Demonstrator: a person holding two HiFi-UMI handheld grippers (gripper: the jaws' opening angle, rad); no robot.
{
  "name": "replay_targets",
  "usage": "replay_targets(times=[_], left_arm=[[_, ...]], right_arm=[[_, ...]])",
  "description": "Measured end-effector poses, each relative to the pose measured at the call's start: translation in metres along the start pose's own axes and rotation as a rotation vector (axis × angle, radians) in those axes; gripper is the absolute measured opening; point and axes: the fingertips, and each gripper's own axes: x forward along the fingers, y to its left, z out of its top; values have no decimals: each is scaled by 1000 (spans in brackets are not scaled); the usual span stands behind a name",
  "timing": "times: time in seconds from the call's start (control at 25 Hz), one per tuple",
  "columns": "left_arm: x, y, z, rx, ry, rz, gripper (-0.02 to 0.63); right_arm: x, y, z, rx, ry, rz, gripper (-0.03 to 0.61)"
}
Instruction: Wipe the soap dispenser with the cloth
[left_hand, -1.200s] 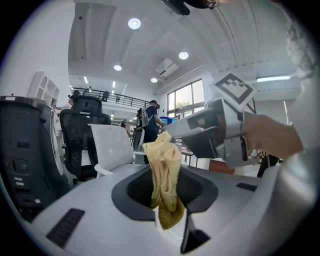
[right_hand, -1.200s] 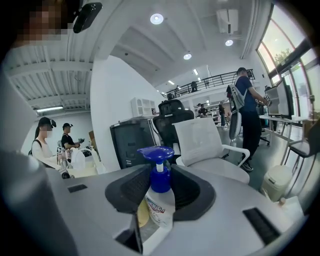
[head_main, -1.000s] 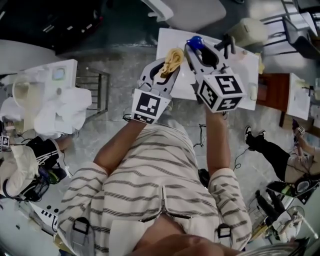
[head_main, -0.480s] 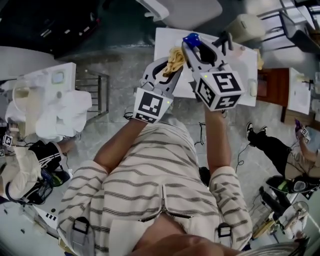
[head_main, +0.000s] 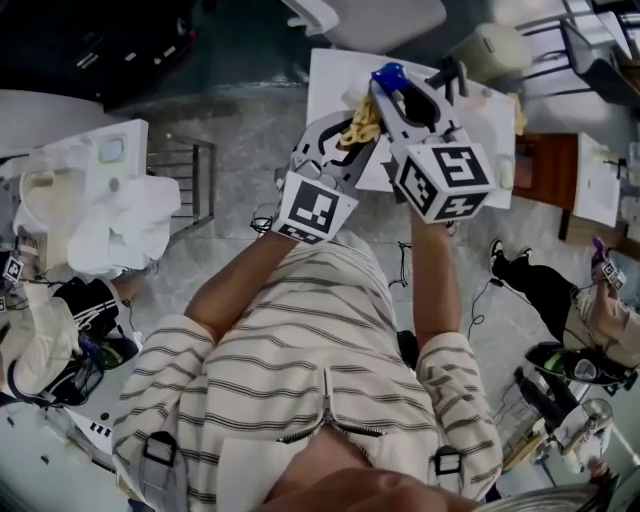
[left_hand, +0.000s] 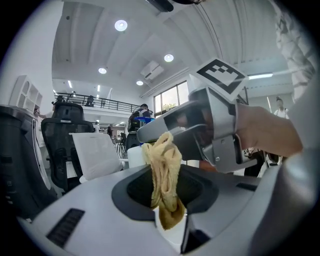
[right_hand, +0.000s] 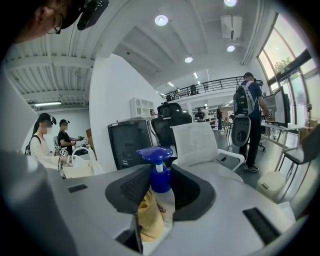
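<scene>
Clamped on soap dispenser (right_hand: 160, 181) body with right gripper (right_hand: 159, 196) fingers, up over far white surface (head_main: 490, 140). Pinching limp yellow cloth (left_hand: 162, 170) in left gripper (left_hand: 166, 192) fingers, touching its left side. Probably light, slick plastic: grip mid-body, not pump.

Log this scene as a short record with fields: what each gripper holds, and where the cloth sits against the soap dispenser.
Left gripper: shut on crumpled yellow cloth
Right gripper: shut on white soap dispenser with blue pump
Contact: cloth lies against the dispenser's side, below the pump
Setting: both held over a white table
</scene>
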Motion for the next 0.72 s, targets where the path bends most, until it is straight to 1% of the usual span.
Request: replay_targets(times=[0.36,0.72], left_arm=[[12,-23,-1,30,13,-66,98],[21,-32,-28,23,66,-75,100]], right_arm=[[-11,-1,3,9,-3,18,127],[-23,-8,13,26,-33,21,127]])
